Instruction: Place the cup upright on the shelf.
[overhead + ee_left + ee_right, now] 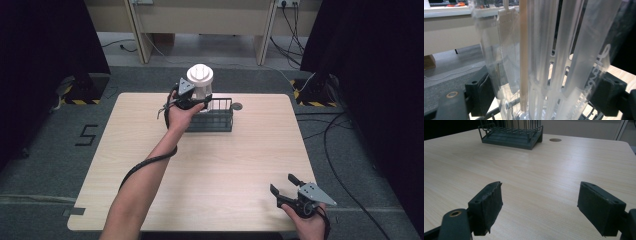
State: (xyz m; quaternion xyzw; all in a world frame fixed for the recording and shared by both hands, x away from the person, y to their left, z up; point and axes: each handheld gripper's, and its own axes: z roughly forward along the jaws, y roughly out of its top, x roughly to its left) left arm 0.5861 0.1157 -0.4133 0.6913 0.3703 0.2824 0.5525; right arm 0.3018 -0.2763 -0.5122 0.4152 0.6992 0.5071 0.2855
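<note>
Left gripper (196,102) is clamped on a clear ribbed plastic container (554,62) with a white grooved lid (200,75), held upright at the far middle of the table (210,165), just over the left end of a dark wire rack (220,119). In the left gripper view the two black pads (480,93) press the container's lower walls from either side, with rack wires below it.

By its look the container is light, stiff and hollow. Its smooth transparent wall may be slippery, though the vertical ribs give the pads something to bite on. A hold across the lower body, as now, seems sound; squeezing harder could flex or crack the thin plastic.

Right gripper (286,186) rests at the near right corner of the table, held in the person's hand, its jaws spread wide with nothing between them.

From the high view come the lid and the container's place over the rack. Up close, the left gripper view adds raised lettering (596,72) on the wall and a pale stick-like strip (523,55) seen through it. Looking along the table, the right gripper view shows the rack's barred base and a small round grommet (555,139) beside it.
</note>
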